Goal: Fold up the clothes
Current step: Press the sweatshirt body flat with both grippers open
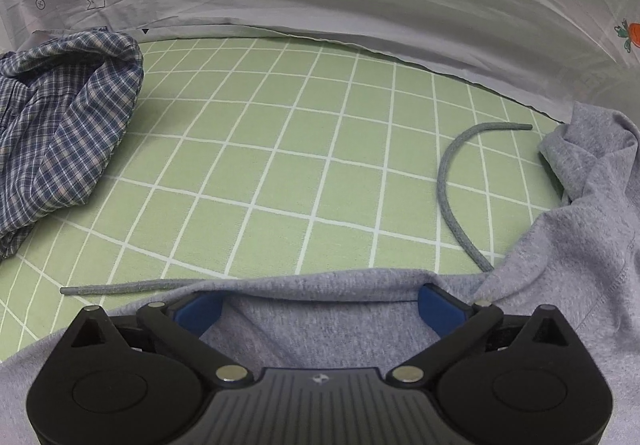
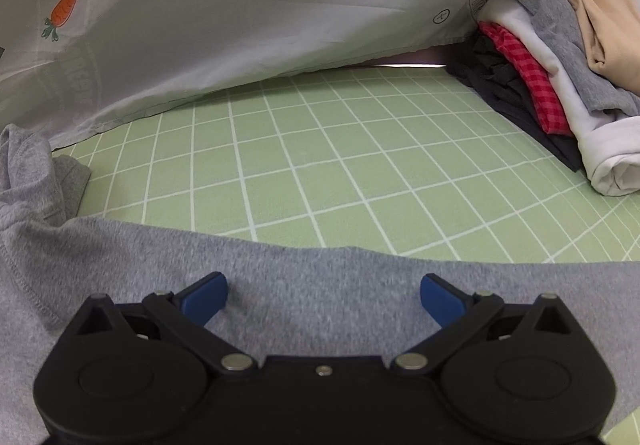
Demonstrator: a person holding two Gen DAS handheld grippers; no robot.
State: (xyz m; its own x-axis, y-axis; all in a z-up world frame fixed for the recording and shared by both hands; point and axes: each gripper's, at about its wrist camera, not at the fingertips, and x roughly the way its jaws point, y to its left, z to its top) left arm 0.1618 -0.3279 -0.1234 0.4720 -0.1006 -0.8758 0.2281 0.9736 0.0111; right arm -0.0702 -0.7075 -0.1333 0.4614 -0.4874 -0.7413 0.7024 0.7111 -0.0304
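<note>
A grey hooded sweatshirt (image 1: 328, 329) is spread along the near edge of a bed covered by a green sheet with a white grid (image 1: 280, 149). The left claw (image 1: 320, 309) is held over the sweatshirt's hem with its blue pads spread wide; cloth lies between them, but nothing is gripped. The right claw (image 2: 324, 297) is likewise wide open above the same grey cloth, with nothing pinched. Two grey drawstrings (image 1: 452, 185) are laid out on the sheet beyond the hem. A crumpled blue plaid shirt (image 1: 64, 133) is seen at the far left corner, and a stack of folded clothes (image 2: 560, 77) at the far right corner. A white printed cloth (image 2: 240, 13) is hung along the far edge.
</note>
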